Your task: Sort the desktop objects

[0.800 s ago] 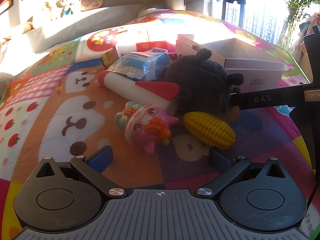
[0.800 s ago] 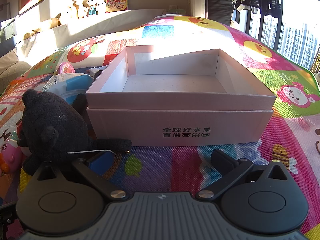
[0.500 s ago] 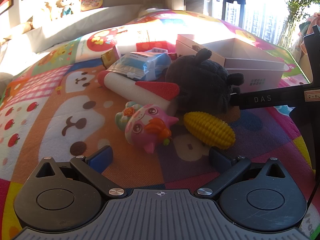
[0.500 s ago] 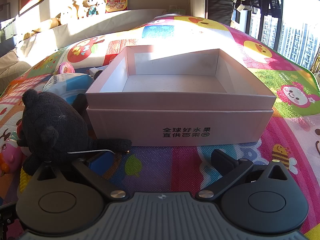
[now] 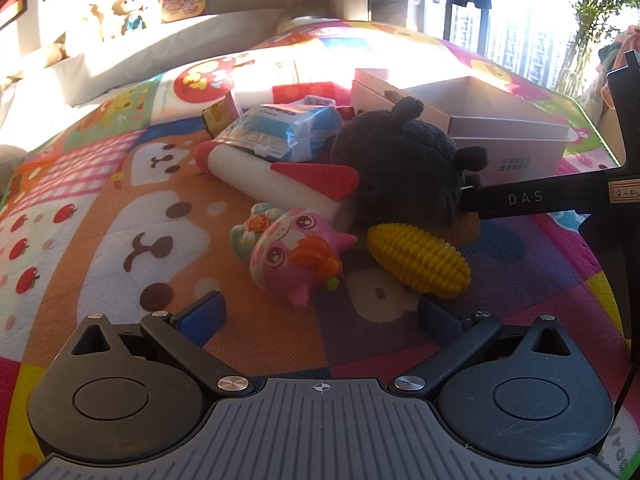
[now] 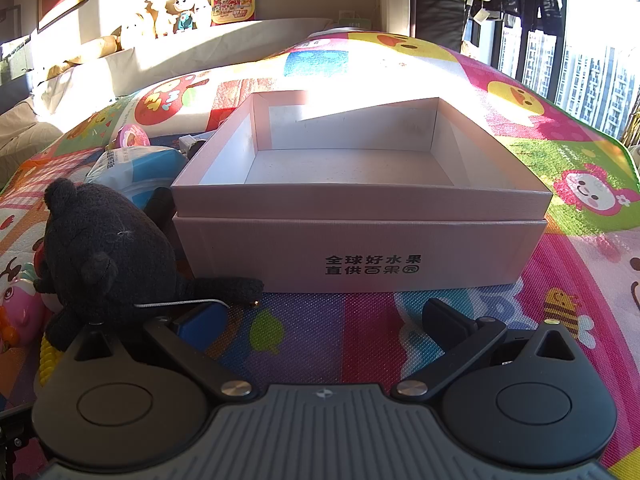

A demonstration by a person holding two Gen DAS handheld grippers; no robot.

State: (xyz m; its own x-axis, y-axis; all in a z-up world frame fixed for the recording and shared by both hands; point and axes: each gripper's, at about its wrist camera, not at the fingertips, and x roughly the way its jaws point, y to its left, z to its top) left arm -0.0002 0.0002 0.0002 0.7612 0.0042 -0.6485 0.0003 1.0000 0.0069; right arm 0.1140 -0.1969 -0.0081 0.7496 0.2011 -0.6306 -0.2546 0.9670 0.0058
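We are holding both claws released over the colourful play mat (image 5: 120,216), grasping nothing: the left claw (image 5: 320,314) is facing the pile, the right claw (image 6: 324,318) is facing the pink box (image 6: 360,240). That box is sitting empty, so we are judging the sorting as not yet begun. Everything is lying loose just left of the box: the black plush toy (image 5: 400,160) touching its wall, the yellow corn (image 5: 420,260), the pink cartoon toy (image 5: 296,256), the white foam roll (image 5: 260,176) and the blue packet (image 5: 280,128).
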